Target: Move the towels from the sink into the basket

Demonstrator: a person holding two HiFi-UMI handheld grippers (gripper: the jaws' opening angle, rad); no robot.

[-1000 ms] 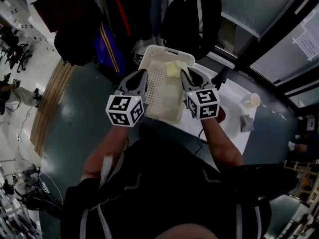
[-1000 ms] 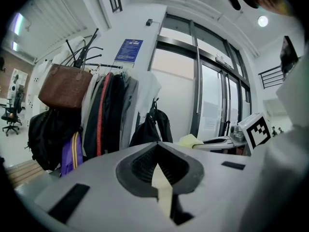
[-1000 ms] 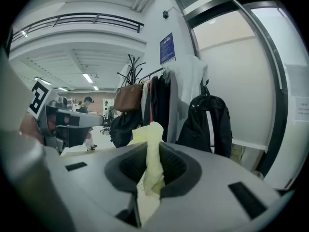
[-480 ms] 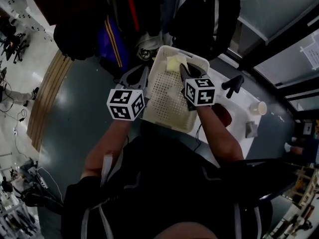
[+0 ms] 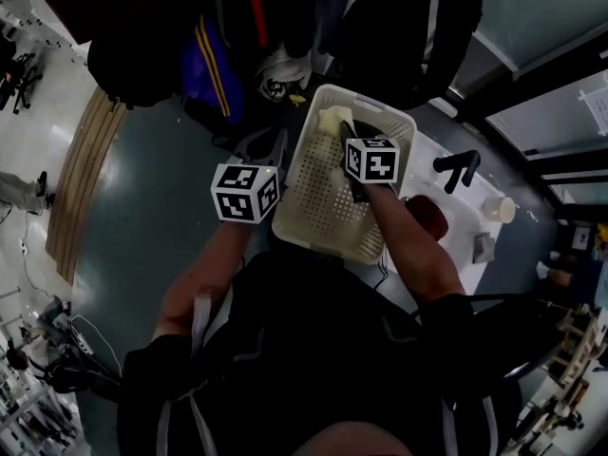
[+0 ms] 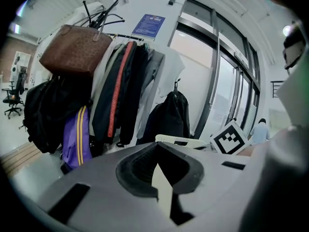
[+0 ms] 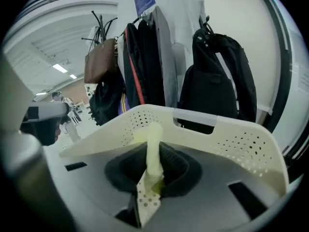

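Observation:
In the head view the white perforated basket (image 5: 328, 202) stands in front of me on the counter. My right gripper (image 5: 346, 136) reaches into it near the far rim, shut on a pale yellow towel (image 5: 332, 120). The right gripper view shows the towel (image 7: 154, 141) pinched between the jaws and sticking up, with the basket's wall (image 7: 227, 139) just beyond it. My left gripper (image 5: 273, 144) hangs outside the basket's left side, jaws together with nothing in them. In the left gripper view that gripper (image 6: 156, 154) points at the coat rack, with the basket's rim (image 6: 186, 141) to the right.
A rack of jackets, a backpack (image 5: 399, 27) and a purple bag (image 5: 217, 74) stands just beyond the basket. On the white counter to the right are a black faucet (image 5: 456, 169), a dark red object (image 5: 427, 218) and a cup (image 5: 501, 208). Grey floor lies to the left.
My right gripper has carried the yellow towel forward and down into the basket's far end. The left gripper has moved forward along the basket's left side.

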